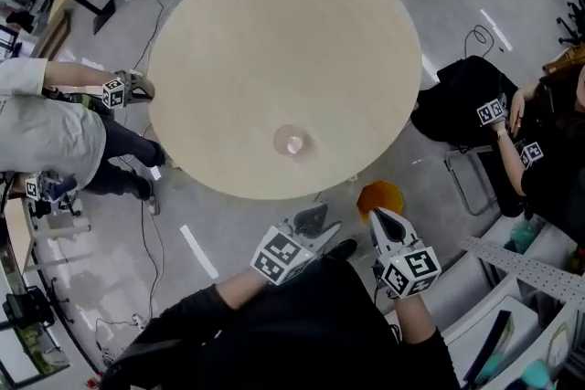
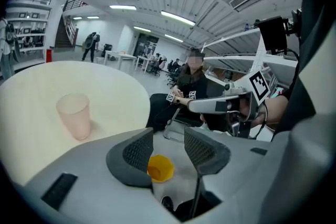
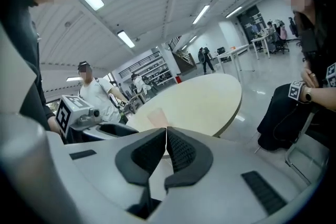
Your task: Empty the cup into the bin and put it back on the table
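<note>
Jaws of the left gripper [image 2: 168, 135] stand apart and grip nothing. Through the gap between them, the open mouth of an orange bin [image 2: 160, 168] shows on the grey floor [image 2: 176, 115] below. The right gripper [image 3: 166, 131] has its jaws closed, pad against pad, with nothing caught between them.

From the head view both grippers hang side by side off the near edge of the round, pale surface [image 1: 274, 32]. They are over the floor, left one on the left, and both point toward the far side. The bin sits on the floor just beyond the right gripper's tip, close under the near rim of the surface.

The cup [image 1: 293, 142] is a see-through pinkish one. It stands upright on the surface near its near edge, apart from both grippers and touched by neither. In the left gripper view it is off to the left of the jaws; in the right gripper view it shows faintly just behind the closed tips. Whether anything is inside it cannot be told.

A person in black [image 1: 548, 151] sits to the right of the surface, and a person in a white shirt [image 1: 41, 137] is at its left.
</note>
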The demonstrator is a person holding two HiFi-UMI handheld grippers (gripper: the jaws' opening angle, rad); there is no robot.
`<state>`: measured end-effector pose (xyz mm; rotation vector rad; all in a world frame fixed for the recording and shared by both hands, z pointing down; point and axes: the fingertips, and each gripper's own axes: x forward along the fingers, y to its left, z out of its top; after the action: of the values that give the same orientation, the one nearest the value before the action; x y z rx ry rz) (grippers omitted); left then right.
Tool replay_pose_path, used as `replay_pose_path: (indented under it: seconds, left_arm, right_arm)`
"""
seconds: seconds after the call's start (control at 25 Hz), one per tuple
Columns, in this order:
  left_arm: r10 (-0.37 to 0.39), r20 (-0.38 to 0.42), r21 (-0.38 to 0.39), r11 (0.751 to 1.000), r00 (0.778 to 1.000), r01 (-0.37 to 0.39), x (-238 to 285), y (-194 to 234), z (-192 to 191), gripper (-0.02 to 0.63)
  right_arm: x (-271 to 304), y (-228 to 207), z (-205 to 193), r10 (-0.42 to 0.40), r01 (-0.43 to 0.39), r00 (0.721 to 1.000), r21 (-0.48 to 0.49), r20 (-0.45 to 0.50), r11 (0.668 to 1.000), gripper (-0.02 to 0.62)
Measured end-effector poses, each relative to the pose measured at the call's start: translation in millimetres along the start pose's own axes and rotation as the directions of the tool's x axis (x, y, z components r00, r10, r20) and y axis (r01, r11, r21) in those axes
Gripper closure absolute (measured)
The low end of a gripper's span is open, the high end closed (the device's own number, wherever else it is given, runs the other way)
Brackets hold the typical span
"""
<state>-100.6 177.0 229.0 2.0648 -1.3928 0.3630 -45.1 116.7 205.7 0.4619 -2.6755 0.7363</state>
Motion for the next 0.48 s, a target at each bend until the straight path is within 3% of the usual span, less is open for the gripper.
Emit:
replay_pose_path:
  seconds: [0.2,0.48]
  left_arm:
    - [-0.065,0.045,0.042,0.997,0.997,0.063,-1.5,-54.7,26.9,0.411]
    - [-0.076,0.047,0.051,0.996,0.996,0.074,-1.4,-90.5,27.5,0.416]
  right_arm:
    - [-38.4,23.9,28.4,-0.035,0.037,0.994,-0.017,0.101,0.999,0.578]
    - [-85.0,32.5,31.8,-0.054,0.067,0.988,-0.091,0.145,0.994,0.578]
